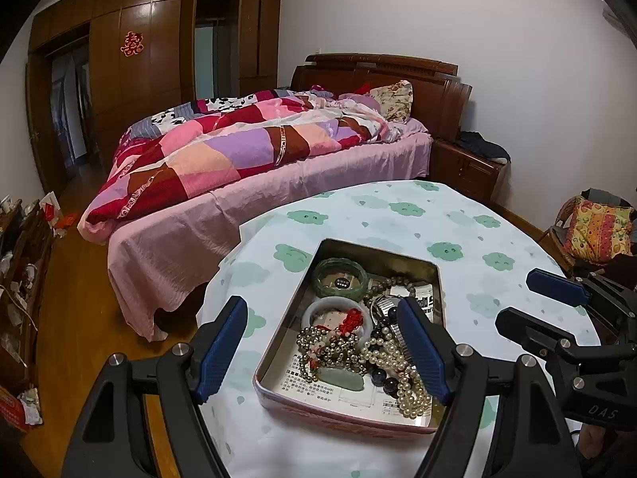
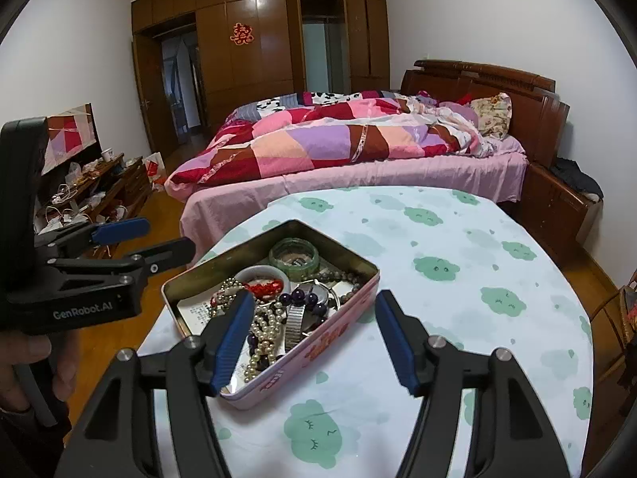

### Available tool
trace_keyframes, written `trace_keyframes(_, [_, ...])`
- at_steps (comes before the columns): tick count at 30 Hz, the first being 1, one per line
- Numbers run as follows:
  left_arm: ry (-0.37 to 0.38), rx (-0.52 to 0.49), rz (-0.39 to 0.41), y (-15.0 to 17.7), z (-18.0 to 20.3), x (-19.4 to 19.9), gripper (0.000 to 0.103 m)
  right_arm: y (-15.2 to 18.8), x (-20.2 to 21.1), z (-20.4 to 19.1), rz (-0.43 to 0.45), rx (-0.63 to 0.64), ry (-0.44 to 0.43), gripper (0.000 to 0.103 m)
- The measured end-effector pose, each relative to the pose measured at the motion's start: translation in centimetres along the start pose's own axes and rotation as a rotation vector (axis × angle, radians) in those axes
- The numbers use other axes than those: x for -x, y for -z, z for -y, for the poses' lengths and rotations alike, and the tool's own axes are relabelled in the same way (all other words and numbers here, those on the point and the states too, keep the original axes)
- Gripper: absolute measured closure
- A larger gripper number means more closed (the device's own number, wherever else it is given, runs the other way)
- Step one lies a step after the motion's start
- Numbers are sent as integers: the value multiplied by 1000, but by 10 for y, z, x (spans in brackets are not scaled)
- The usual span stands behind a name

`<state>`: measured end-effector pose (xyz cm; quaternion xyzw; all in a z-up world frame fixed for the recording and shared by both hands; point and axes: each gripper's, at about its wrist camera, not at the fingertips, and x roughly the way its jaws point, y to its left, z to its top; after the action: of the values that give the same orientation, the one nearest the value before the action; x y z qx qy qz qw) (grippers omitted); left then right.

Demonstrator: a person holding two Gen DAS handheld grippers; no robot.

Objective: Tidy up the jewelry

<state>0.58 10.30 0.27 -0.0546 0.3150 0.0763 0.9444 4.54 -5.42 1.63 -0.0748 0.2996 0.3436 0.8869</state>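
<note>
A pink tin (image 1: 350,418) holds a green bangle (image 1: 339,279), pearls (image 1: 410,382) and beads. Both grippers, left (image 1: 324,352) and right (image 2: 314,336), hang spread and empty.

One tin (image 1: 437,290) is sitting on one bench (image 1: 398,215), holding two bangles (image 1: 339,279) (image 1: 338,310), one watch (image 2: 295,314) and several bead strings; two claws (image 1: 324,352) (image 2: 314,340) are hovering

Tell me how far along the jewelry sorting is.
Done: nothing visibly sorted; the white pearl necklace, green jade bangle and metal watch lie tangled in the pink rectangular tin. In hand: nothing; left gripper and right gripper hover open. Left: separating everything.
</note>
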Motion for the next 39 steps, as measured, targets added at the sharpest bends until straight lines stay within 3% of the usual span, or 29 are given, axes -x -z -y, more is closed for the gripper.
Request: trace_keyframes(39, [-10, 10, 4, -3, -8, 3, 25, -2, 2, -1, 8, 3, 2, 29])
